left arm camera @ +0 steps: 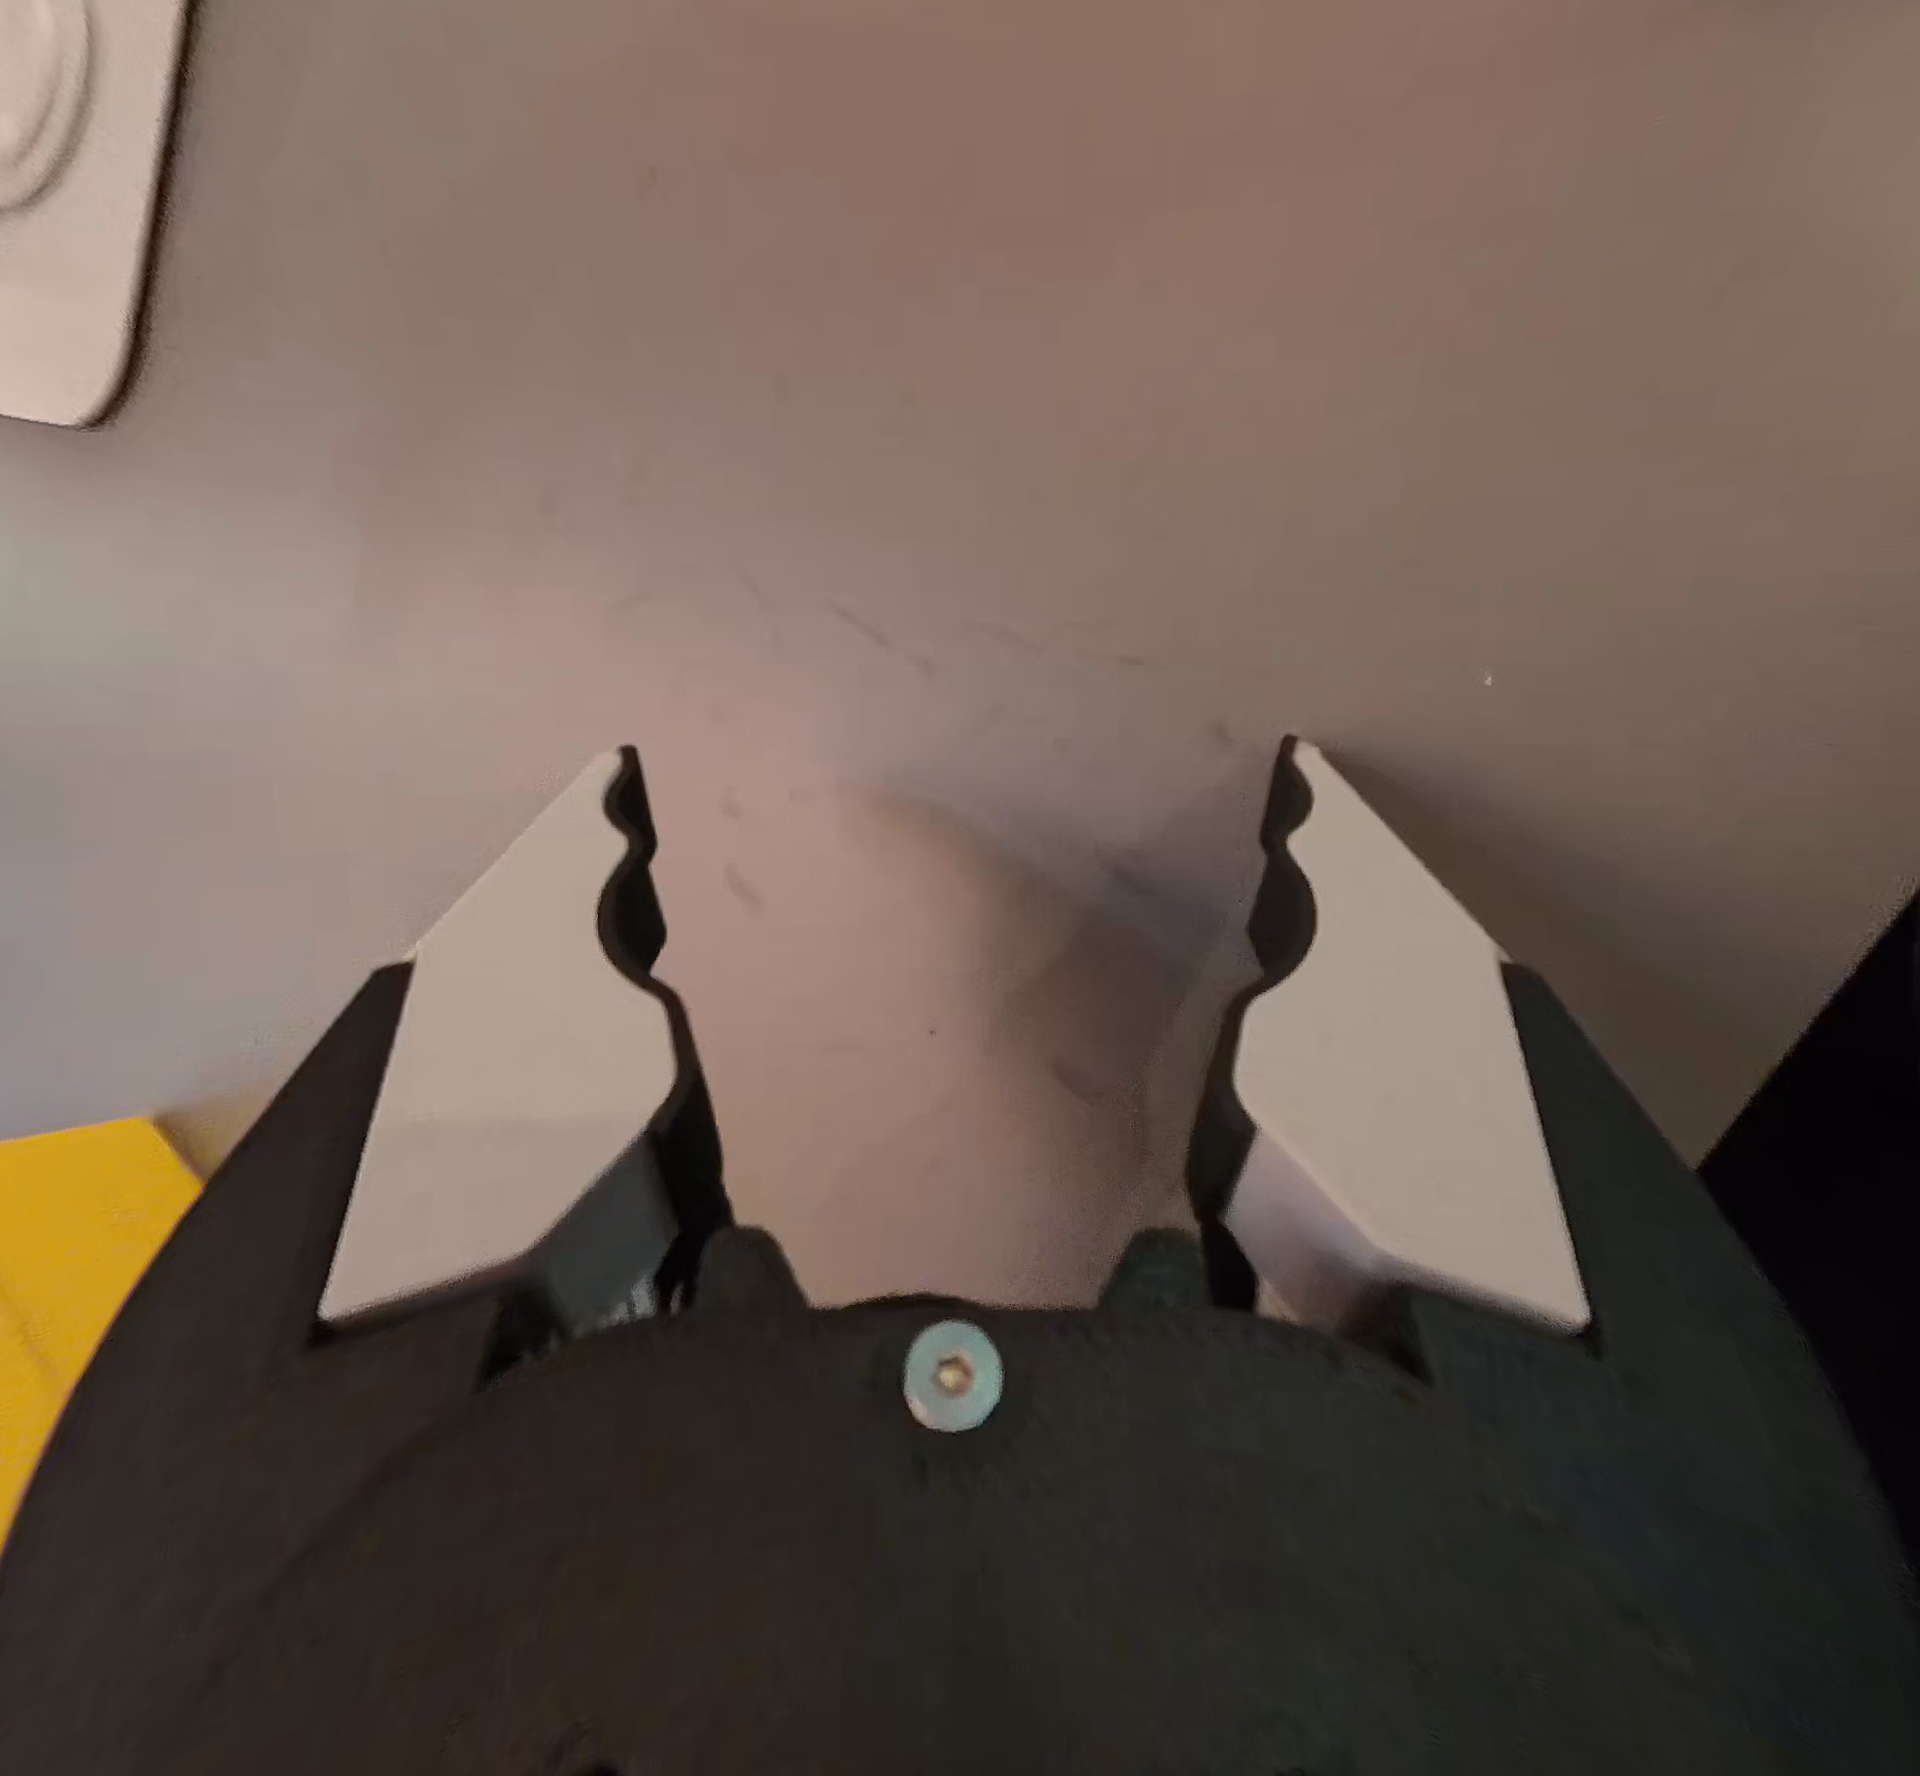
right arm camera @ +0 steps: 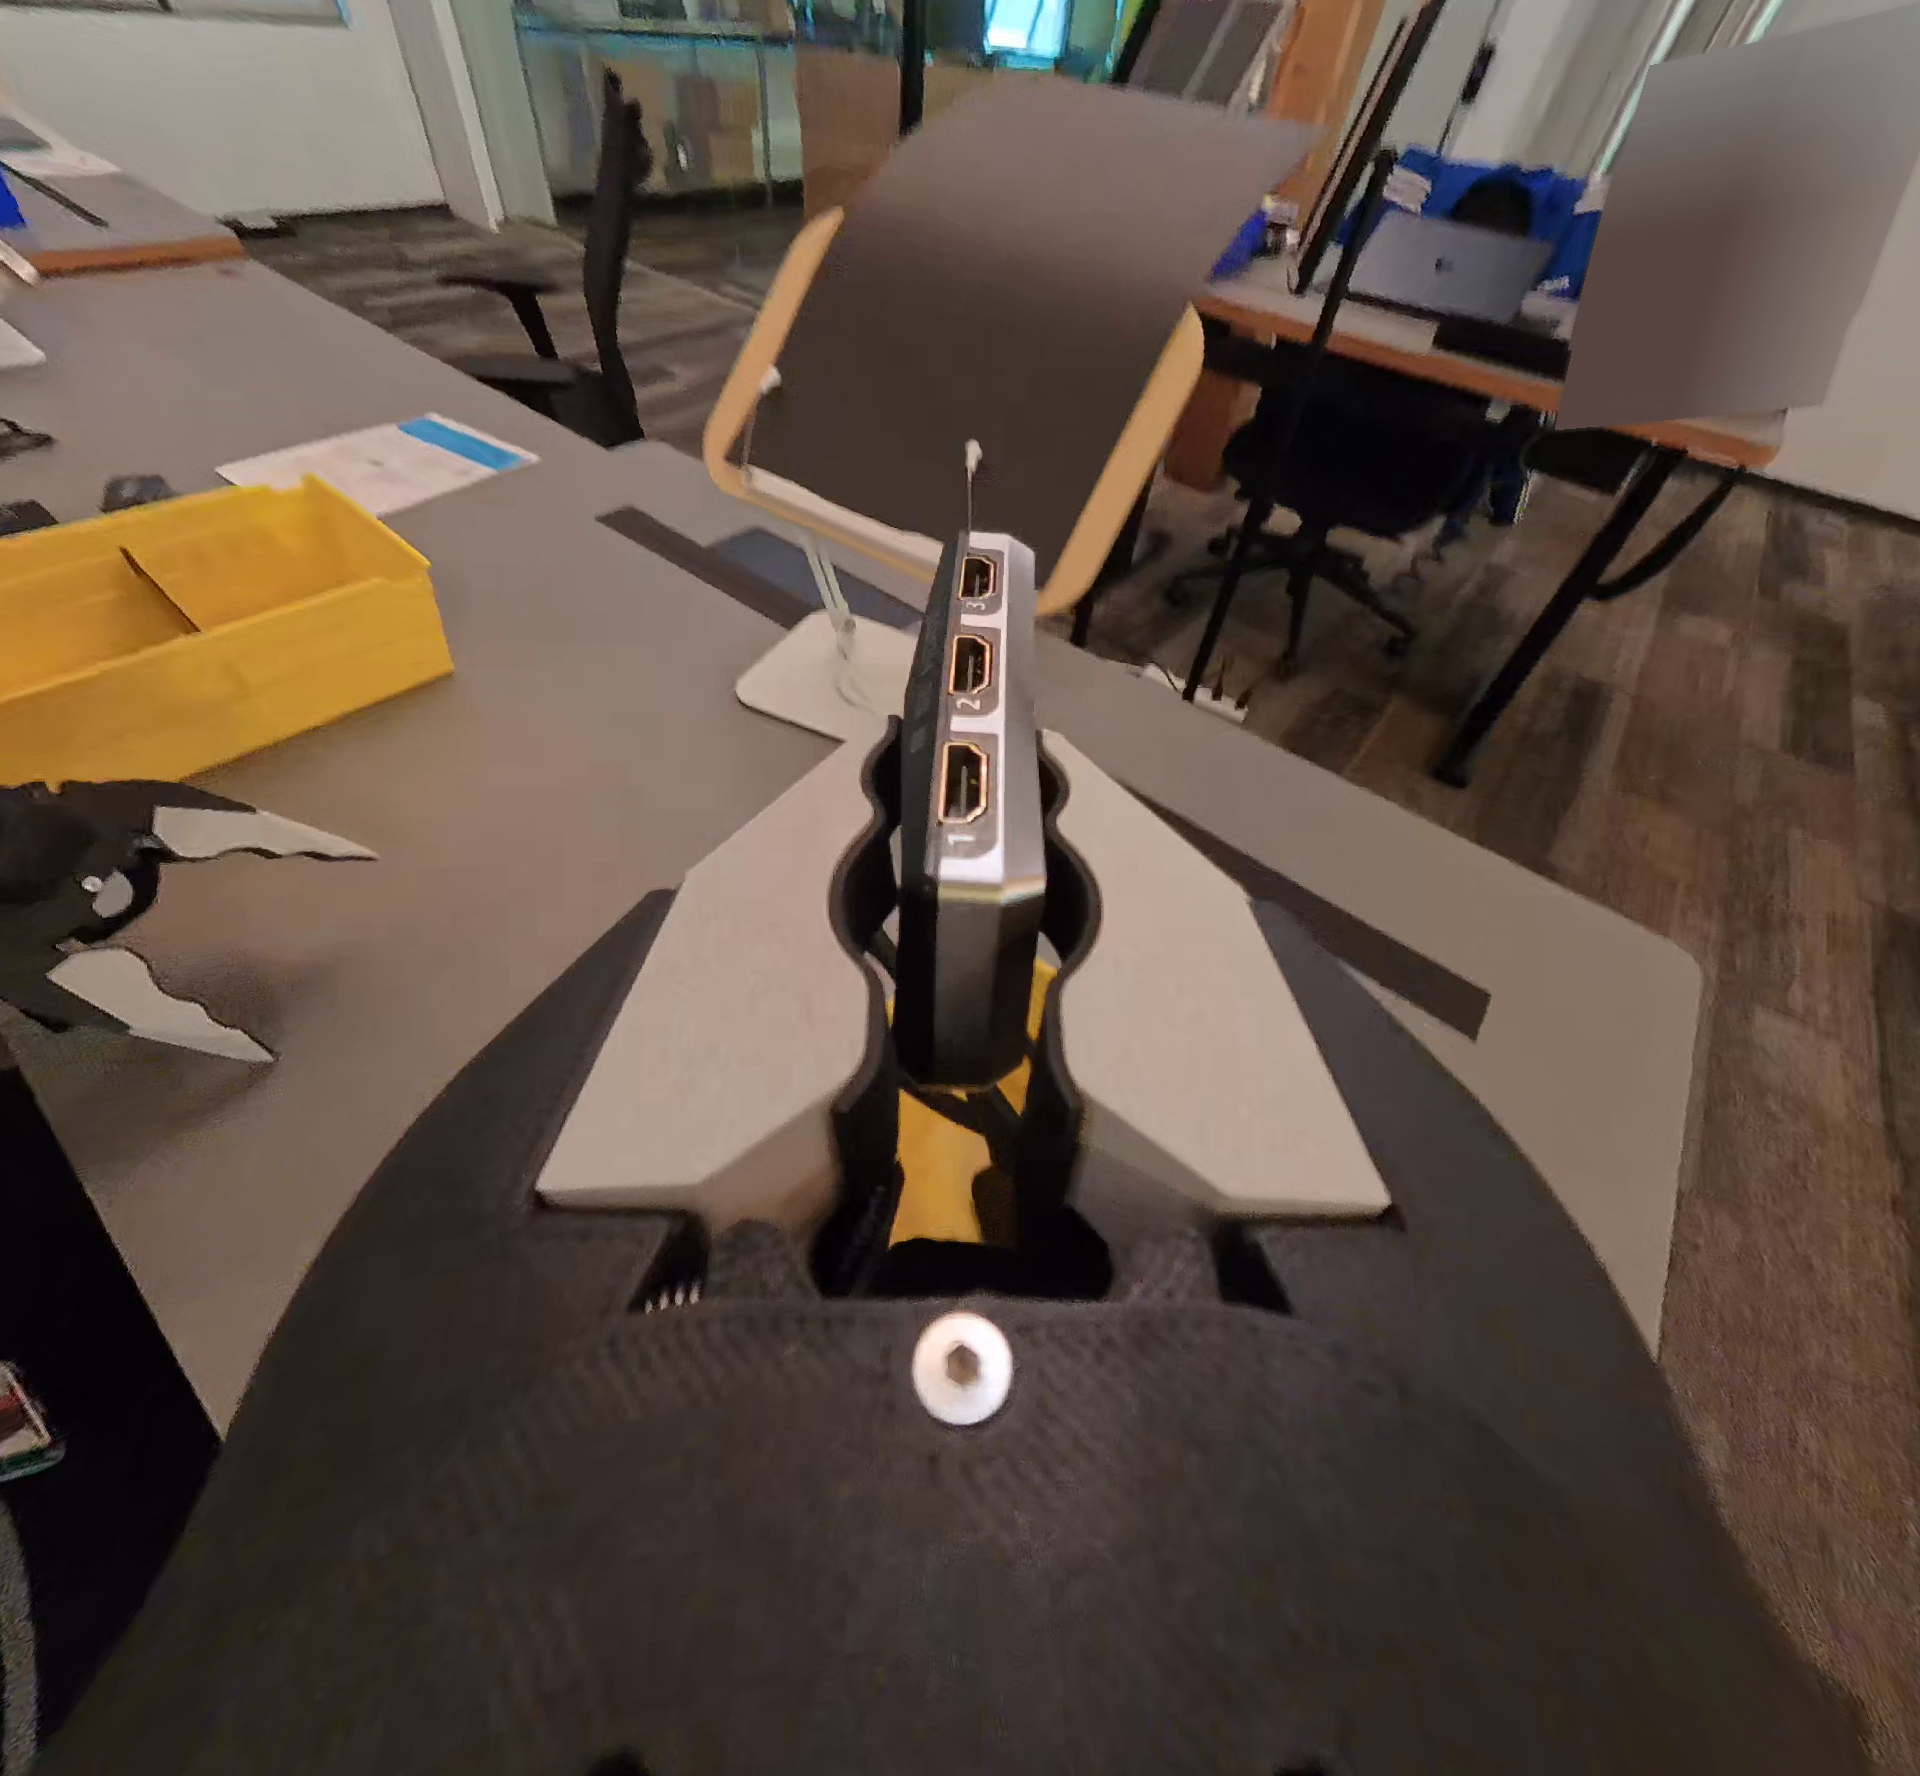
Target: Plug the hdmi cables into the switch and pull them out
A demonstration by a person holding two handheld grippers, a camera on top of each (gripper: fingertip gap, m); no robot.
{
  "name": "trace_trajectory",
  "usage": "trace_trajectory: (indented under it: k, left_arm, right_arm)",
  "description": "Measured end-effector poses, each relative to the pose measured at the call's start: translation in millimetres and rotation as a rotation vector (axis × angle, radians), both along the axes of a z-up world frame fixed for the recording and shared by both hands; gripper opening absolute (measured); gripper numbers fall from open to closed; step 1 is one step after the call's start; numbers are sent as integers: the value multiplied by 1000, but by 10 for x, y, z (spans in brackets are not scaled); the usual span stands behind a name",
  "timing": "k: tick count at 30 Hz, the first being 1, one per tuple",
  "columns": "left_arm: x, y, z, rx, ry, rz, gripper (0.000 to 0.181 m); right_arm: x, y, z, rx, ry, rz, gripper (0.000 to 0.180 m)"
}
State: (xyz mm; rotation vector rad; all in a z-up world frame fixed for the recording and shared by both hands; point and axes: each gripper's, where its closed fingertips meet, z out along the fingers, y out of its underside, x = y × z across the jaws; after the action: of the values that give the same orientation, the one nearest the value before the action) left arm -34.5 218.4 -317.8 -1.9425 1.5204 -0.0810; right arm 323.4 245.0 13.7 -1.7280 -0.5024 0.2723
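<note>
HDMI switch stands on edge, clamped between the fingers of my right gripper, its three ports facing up and all empty. My left gripper hangs spread wide over the grey table, holding nothing. No cable shows; I judge fetching one comes next.

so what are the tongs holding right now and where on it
The right tongs clamp the flat dark-grey HDMI switch by its two broad faces, near its lower end, ports empty. The left tongs are open, holding nothing.
</note>
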Motion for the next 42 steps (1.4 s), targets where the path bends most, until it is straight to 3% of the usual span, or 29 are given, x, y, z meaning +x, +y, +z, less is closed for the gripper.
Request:
trace_trajectory:
  k: [7, 14, 19, 24, 30, 34, 38, 42]
  left_arm:
    - [19, 8, -30, -49, -23, 11, 114]
    - [21, -5, -36, -62, -31, 11, 111]
    - [23, -11, -45, -77, -35, 11, 110]
    - [26, -22, -52, -88, -42, 10, 108]
    - [28, -30, -58, -96, -47, 11, 106]
    - [26, -42, -75, -123, -60, 17, 104]
    - [26, -50, -81, -131, -67, 14, 103]
    - [8, -43, -84, -133, -63, 18, 105]
  right_arm:
    - [286, 293, -683, -183, -80, -84, 19]
    - [480, 571, -1304, -347, -32, -90, 19]
    - [502, 708, -1786, -479, -108, -39, 19]
    - [388, 784, -2163, -572, -263, 39, 21]
    - [208, 810, -2591, -676, -584, 183, 27]
    - [324, 835, -2669, -729, -878, 145, 64]
    - [231, 899, -2385, -704, -766, 131, 72]
    - [286, 840, -1875, -585, -797, 47, 70]
